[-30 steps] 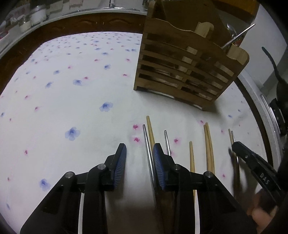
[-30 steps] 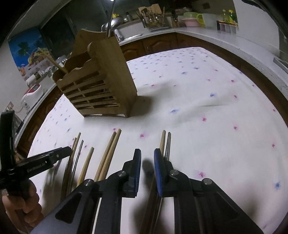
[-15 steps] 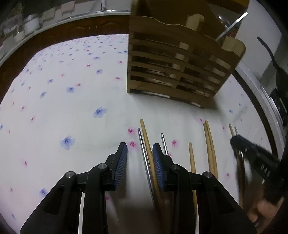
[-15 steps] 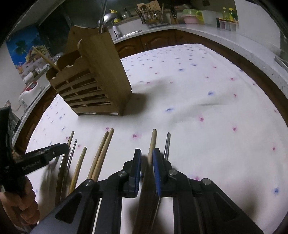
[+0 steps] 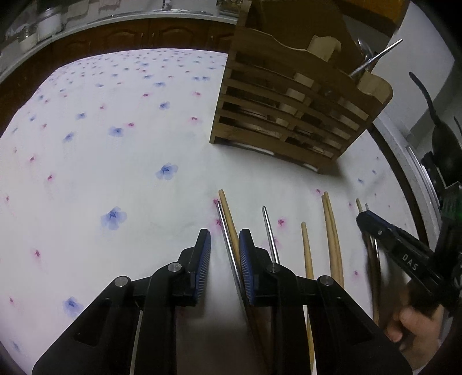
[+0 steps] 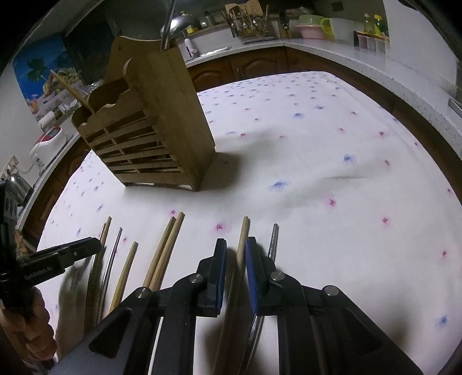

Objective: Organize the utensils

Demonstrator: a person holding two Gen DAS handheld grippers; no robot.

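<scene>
Several wooden and metal chopsticks lie side by side on the flowered tablecloth. My left gripper (image 5: 224, 251) is open low over the cloth; a metal chopstick (image 5: 226, 236) and a wooden chopstick (image 5: 228, 213) lie between its jaws, close to the right pad. My right gripper (image 6: 233, 261) is open with a wooden chopstick (image 6: 242, 239) between its jaws; a metal chopstick (image 6: 273, 241) lies just outside the right finger. The slatted wooden utensil holder (image 5: 291, 115) stands beyond the chopsticks and also shows in the right wrist view (image 6: 144, 138). Each gripper shows at the edge of the other's view.
The white flowered cloth (image 5: 115, 150) covers the table. A ladle and a metal rod stick out of the holder (image 6: 170, 26). A kitchen counter with a dish rack and tubs (image 6: 317, 26) runs behind the table.
Both grippers moved so that chopsticks now lie between their jaws: the left shifted right over the leftmost pair, the right shifted over the wooden chopstick. The chopsticks have not moved.
</scene>
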